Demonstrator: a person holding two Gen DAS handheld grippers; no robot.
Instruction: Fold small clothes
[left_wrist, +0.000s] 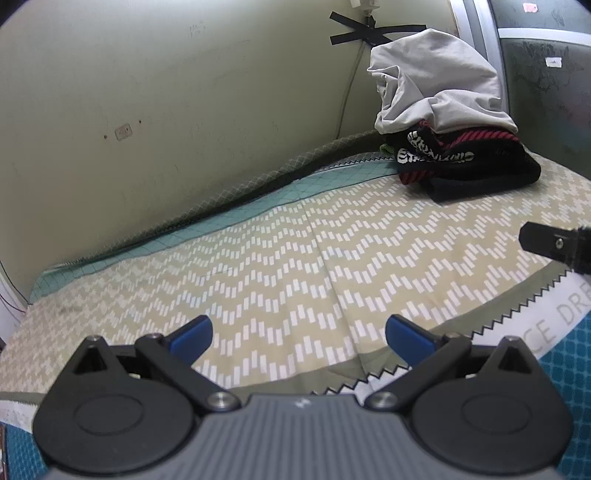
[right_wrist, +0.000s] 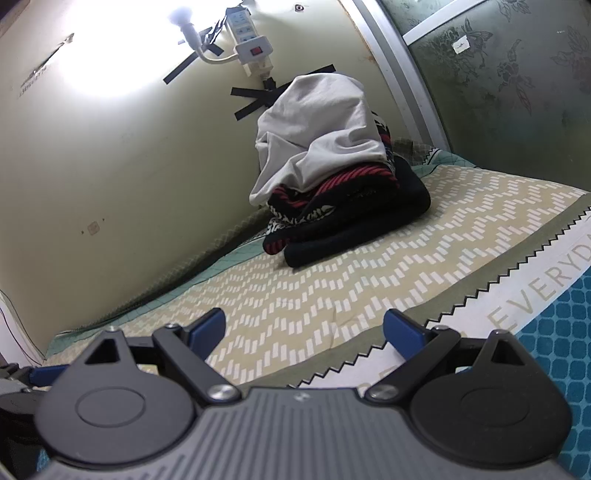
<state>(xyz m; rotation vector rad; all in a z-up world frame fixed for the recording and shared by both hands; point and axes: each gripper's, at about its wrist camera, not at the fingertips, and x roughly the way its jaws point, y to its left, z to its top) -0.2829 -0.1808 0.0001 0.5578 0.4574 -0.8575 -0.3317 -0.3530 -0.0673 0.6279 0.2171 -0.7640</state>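
A pile of small clothes sits at the far corner of the bed: a grey garment (left_wrist: 436, 92) on top of black, red-striped and black-and-white patterned pieces (left_wrist: 469, 162). The pile also shows in the right wrist view, grey garment (right_wrist: 317, 129) over dark pieces (right_wrist: 351, 218). My left gripper (left_wrist: 297, 334) is open and empty, low over the patterned bed cover (left_wrist: 295, 258). My right gripper (right_wrist: 303, 326) is open and empty, also over the cover, well short of the pile. Part of the right gripper (left_wrist: 554, 243) shows at the right edge of the left wrist view.
A pale wall (left_wrist: 184, 110) runs along the bed's far side, with a power strip (right_wrist: 251, 40) and a bright lamp (right_wrist: 184, 18) taped to it. A frosted window panel (right_wrist: 498, 81) stands behind the pile. The cover has a zigzag border (right_wrist: 517, 273) near the front edge.
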